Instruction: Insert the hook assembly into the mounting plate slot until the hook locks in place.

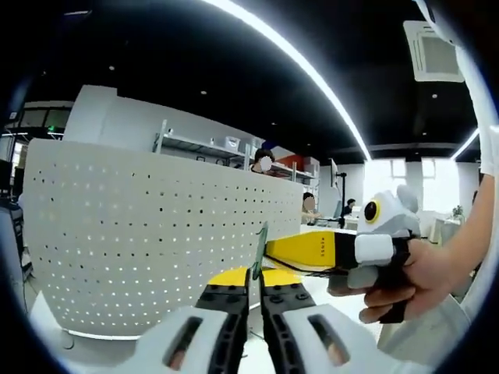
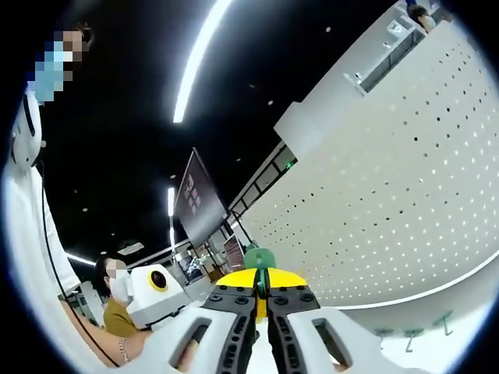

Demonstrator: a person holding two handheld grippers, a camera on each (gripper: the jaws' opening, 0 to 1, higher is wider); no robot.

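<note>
A thin green hook piece (image 1: 258,246) stands edge-on between the yellow-tipped jaws of my left gripper (image 1: 256,274), which is shut on it. My right gripper (image 1: 270,251) comes in from the right in a person's hand (image 1: 405,280), and its yellow jaws meet the same green piece. In the right gripper view, my right gripper (image 2: 261,290) is shut, with the rounded green hook piece (image 2: 260,259) sticking up from its tips. The white perforated mounting board (image 1: 132,234) stands upright to the left and behind; it also fills the right side of the right gripper view (image 2: 390,202).
Small green hook parts (image 2: 412,333) lie on the white table (image 2: 468,312) at the board's foot. A person in white (image 2: 31,234) stands at the left, another person (image 2: 117,300) sits lower down. Shelving (image 1: 210,148) rises behind the board.
</note>
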